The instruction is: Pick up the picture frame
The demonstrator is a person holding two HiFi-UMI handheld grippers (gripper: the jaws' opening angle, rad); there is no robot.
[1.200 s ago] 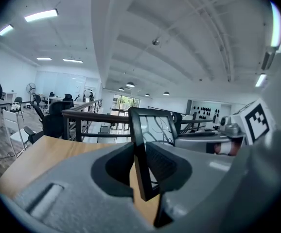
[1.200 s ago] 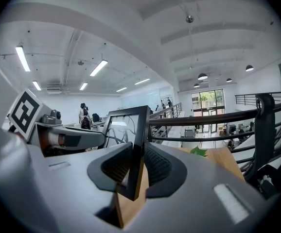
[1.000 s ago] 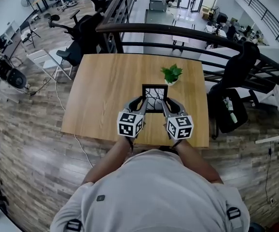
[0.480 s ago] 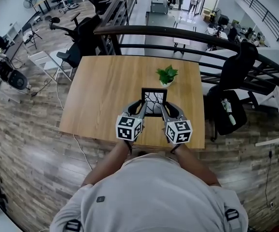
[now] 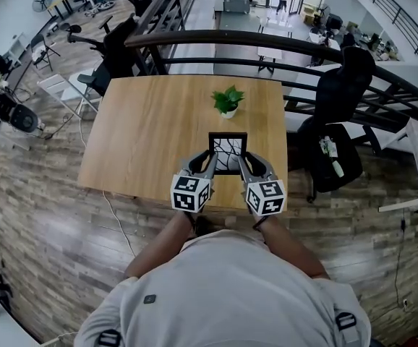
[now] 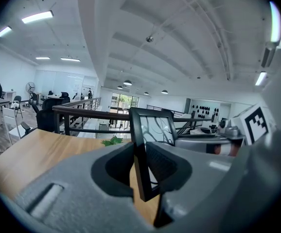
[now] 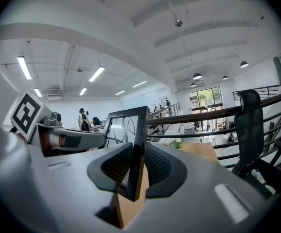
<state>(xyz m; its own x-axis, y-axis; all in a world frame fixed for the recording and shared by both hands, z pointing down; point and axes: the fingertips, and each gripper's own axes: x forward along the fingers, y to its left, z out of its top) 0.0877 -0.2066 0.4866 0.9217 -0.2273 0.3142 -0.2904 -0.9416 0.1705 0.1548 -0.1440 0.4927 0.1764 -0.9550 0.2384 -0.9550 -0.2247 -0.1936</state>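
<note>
The head view's bottom edge cuts off the torso of the person (image 5: 231, 288), and the marker cubes (image 5: 192, 193) cover both hands. The lower side edges of the picture frame (image 5: 228, 152) vanish between the jaws of the left tongs (image 5: 212, 162) and right tongs (image 5: 242, 162); its dark branching drawing is too small to read. In the left gripper view only leaves of the plant (image 6: 113, 141) clear the tongs' body, the pot hidden

We find the picture frame (image 5: 228, 152) matt black with glossy glazing, the table (image 5: 144, 129) smooth pale wood, the left gripper (image 5: 210, 162) and right gripper (image 5: 243, 162) matt grey plastic (pads (image 6: 164, 163) ribbed, dark), and the floor (image 5: 43, 194) rougher wood planks.
</note>
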